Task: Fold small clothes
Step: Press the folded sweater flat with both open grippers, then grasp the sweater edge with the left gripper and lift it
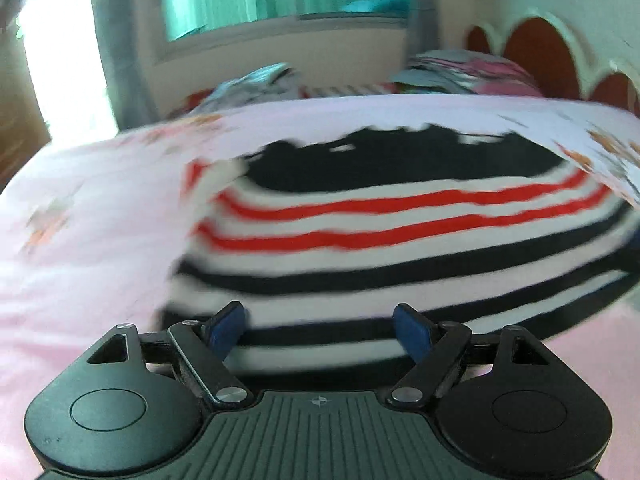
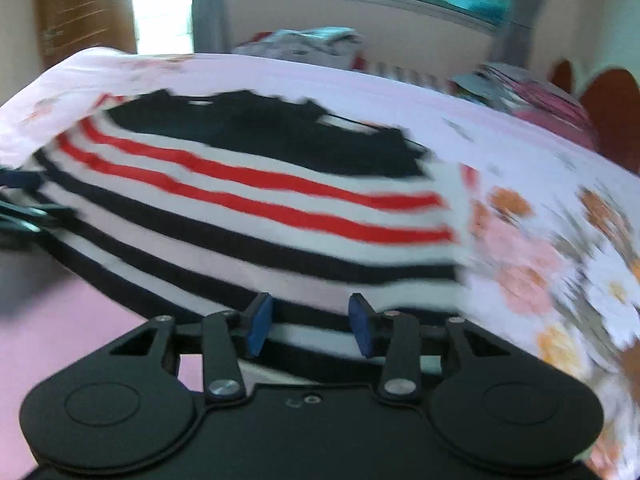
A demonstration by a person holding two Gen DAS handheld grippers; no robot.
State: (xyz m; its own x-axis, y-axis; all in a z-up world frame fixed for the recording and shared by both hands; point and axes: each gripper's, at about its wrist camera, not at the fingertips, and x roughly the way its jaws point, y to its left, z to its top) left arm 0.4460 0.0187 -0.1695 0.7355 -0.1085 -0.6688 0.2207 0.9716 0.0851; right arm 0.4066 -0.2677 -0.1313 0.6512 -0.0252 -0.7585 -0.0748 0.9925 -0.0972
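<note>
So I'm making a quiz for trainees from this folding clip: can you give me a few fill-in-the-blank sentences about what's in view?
1. The striped top lies on a ____ bed sheet.
2. Besides white and black, its stripes are ____.
3. The left gripper has its jaws ____, with nothing pinched.
4. The jaws of the right gripper stand ____ than the left's.

Missing words: pink; red; open; narrower

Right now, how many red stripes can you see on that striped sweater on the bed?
2. Both run across the striped sweater just below its dark top section: the upper red stripe and the lower red stripe. Folds or the underside may hide more.
</note>
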